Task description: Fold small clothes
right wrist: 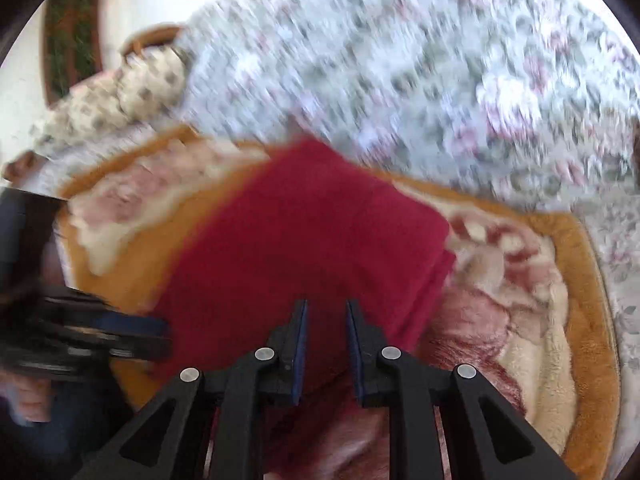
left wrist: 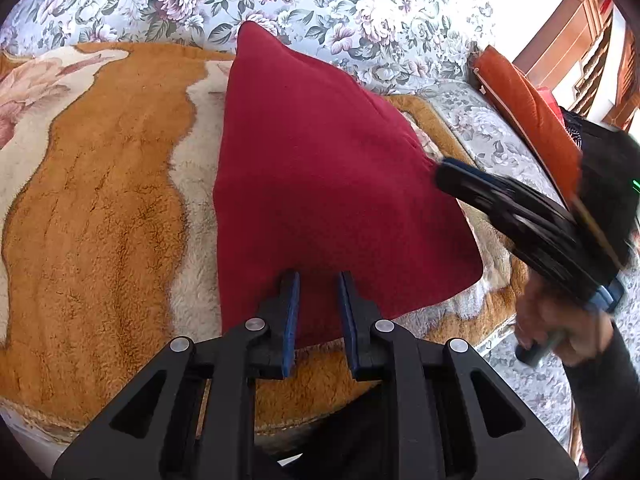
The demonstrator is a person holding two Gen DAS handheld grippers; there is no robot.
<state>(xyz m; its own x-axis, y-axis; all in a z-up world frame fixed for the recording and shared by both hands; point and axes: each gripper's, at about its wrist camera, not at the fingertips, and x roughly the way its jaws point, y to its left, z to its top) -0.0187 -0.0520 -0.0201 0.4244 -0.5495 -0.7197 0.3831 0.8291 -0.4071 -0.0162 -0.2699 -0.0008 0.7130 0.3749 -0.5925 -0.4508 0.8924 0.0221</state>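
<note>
Left gripper [left wrist: 318, 280] jaws slightly parted, gripping nothing; tips poised over near edge of red garment [left wrist: 320, 184]. Right gripper [right wrist: 326, 308] jaws likewise narrowly parted and empty, tips over garment's near edge; right wrist view motion-blurred, so contact with cloth probably absent but not certain. Garment lying flat on orange-and-cream plush blanket [left wrist: 100, 208], already folded into compact panel; stacked layers visible along one edge. Floral sofa cushion [left wrist: 360, 12] behind garment. Orange cloth [left wrist: 532, 112] beyond garment, near right gripper. Judged progress: this piece essentially folded, both grips released. Remaining: perhaps one tidy-up, set aside, then further pieces.
</note>
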